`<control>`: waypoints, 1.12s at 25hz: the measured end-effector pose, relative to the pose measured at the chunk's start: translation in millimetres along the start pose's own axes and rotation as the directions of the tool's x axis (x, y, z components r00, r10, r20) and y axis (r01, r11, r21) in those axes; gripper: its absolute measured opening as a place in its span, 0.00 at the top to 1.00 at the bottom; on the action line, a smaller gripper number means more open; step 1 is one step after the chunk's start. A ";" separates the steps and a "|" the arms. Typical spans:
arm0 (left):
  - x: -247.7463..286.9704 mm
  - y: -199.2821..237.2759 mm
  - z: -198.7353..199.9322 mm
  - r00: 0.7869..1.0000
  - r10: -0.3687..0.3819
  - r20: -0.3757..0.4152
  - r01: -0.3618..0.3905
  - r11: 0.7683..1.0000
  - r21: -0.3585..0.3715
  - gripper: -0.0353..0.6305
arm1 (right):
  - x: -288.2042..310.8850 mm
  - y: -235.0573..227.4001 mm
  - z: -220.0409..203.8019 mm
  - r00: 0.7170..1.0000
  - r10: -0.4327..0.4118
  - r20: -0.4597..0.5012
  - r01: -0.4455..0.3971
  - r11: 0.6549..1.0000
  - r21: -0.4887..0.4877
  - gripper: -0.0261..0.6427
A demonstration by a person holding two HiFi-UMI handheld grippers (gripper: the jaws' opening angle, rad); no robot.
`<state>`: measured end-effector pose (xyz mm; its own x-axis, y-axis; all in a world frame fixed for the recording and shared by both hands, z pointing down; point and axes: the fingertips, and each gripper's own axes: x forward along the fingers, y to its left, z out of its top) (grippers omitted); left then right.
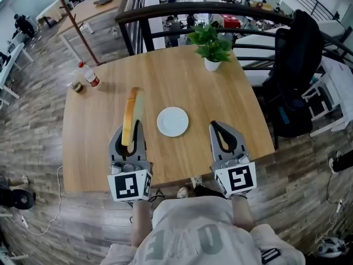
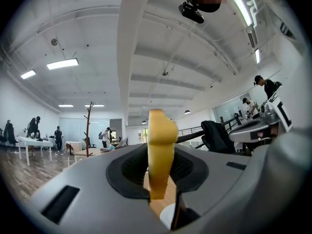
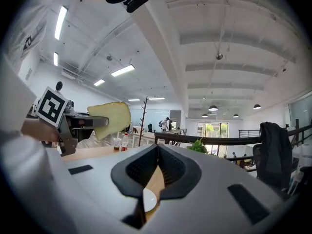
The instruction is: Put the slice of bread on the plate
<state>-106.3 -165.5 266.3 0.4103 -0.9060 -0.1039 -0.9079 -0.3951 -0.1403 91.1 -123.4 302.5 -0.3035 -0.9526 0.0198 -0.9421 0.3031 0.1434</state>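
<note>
Nearest us in the head view are the person's grey sweatshirt point(image 1: 193, 233) and two marker cubes. The left gripper point(image 1: 132, 127) is clamped on the pale, brown-crusted slice of bread point(image 1: 131, 110), which is held edge-up. The right gripper point(image 1: 216, 128) has its jaws together with nothing between them. A round white plate point(image 1: 172, 121) sits bare on the light wooden table point(image 1: 231, 101), just right of the slice.

Left gripper view: the slice point(image 2: 161, 147) stands pinched between the dark pads, and a sliver of plate point(image 2: 167, 217) shows below and right of it.

Right gripper view: the jaw tips meet on nothing. We see the plate point(image 3: 150, 201) beyond them, and the slice point(image 3: 109, 118) in the air at upper left.

Progress, as we judge it: the bread is gripped and off the table but not on the plate. Carrying it over the plate and letting go remains.

Count: one slice, one plate, two grippers, one potted green plant point(image 1: 211, 47), one red-capped bottle point(image 1: 90, 74) and one small cup point(image 1: 76, 86).
</note>
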 end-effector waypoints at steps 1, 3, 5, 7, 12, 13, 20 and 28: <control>8.7 -1.7 3.5 1.000 0.011 0.004 -0.011 1.000 0.020 0.81 | 5.6 -7.5 1.6 1.000 0.012 0.014 -0.012 1.000 -0.002 0.94; 29.6 -3.7 11.8 0.999 0.034 0.018 -0.035 0.998 0.057 0.81 | 16.9 -24.7 5.5 0.999 0.028 0.045 -0.028 1.000 -0.003 0.94; 49.4 -5.9 21.6 0.998 0.049 0.033 -0.052 0.996 0.075 0.81 | 25.1 -42.0 9.6 0.996 0.040 0.080 -0.041 0.999 0.009 0.94; 60.9 -12.1 28.1 0.998 0.053 0.036 -0.056 0.995 0.085 0.81 | 27.2 -56.0 8.0 0.994 0.047 0.094 -0.050 0.998 0.025 0.94; 72.0 -26.4 14.7 0.998 0.053 -0.021 -0.049 0.989 0.139 0.81 | 40.0 -70.9 -12.3 0.995 0.066 0.069 -0.069 0.997 0.047 0.93; 74.6 -27.6 11.1 0.998 0.052 -0.036 -0.046 0.987 0.151 0.81 | 44.2 -70.8 -12.5 0.995 0.073 0.070 -0.077 0.996 0.052 0.93; 96.9 -29.0 -6.1 0.996 0.006 -0.084 0.002 0.996 0.087 0.81 | 70.9 -65.9 -1.6 0.991 0.109 0.082 -0.114 0.992 0.061 0.93; 110.8 -35.3 -60.2 0.978 -0.128 -0.167 0.097 0.979 -0.180 0.81 | 92.4 -51.9 -13.9 0.990 0.137 0.023 -0.139 0.987 0.076 0.93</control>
<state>-34.0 -261.0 319.0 0.5028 -0.8606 0.0812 -0.8643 -0.5021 0.0299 114.0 -227.5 310.6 -0.4331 -0.9012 0.0163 -0.8990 0.4333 0.0642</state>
